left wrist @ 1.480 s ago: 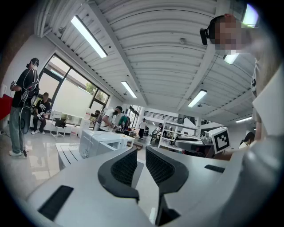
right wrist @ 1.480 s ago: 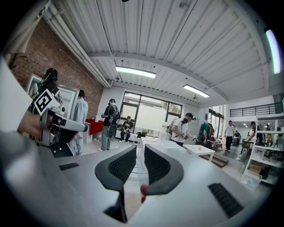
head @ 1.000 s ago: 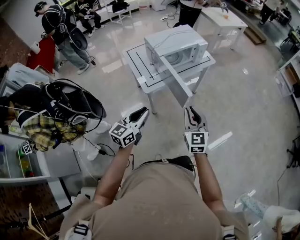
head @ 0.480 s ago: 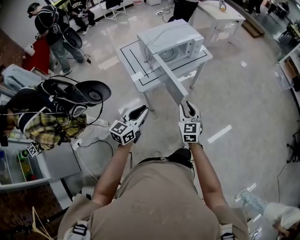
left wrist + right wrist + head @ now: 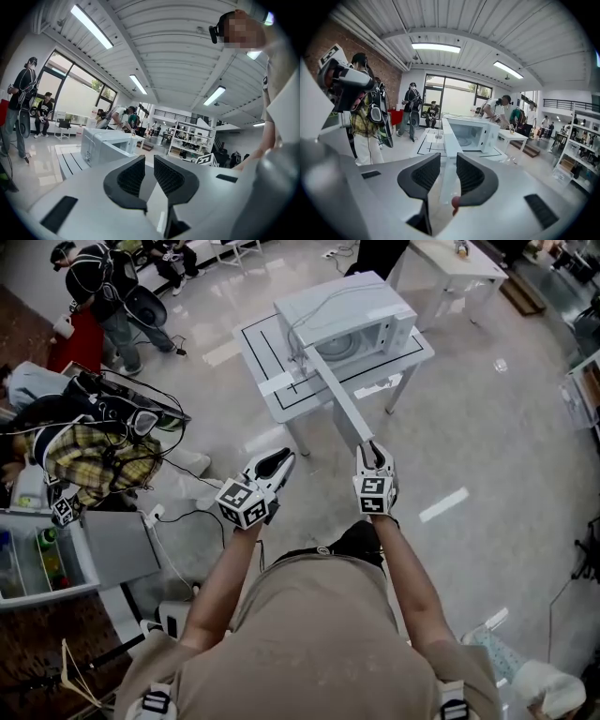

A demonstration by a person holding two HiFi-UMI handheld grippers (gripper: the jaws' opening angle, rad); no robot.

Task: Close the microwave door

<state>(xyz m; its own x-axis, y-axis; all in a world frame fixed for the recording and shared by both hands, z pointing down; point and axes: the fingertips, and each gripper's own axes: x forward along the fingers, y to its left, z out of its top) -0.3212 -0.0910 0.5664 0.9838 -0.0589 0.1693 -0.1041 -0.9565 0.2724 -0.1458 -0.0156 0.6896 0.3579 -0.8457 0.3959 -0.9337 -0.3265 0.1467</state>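
Right tool (image 5: 448, 162): jaws part-way apart, having just been opening. The free end of the microwave door (image 5: 449, 133) reaches into the gap at the tips; we see neither pad pressing on it.

From the head view, the door stands swung wide open and runs straight from the microwave (image 5: 352, 320) down to this tool's tips.

Left tool (image 5: 281, 458): jaws a narrow gap apart, nothing between them. It is level with the right tool, left of the door's end and clear of it.

The microwave sits on a white desk (image 5: 267, 357), ahead of both tools.
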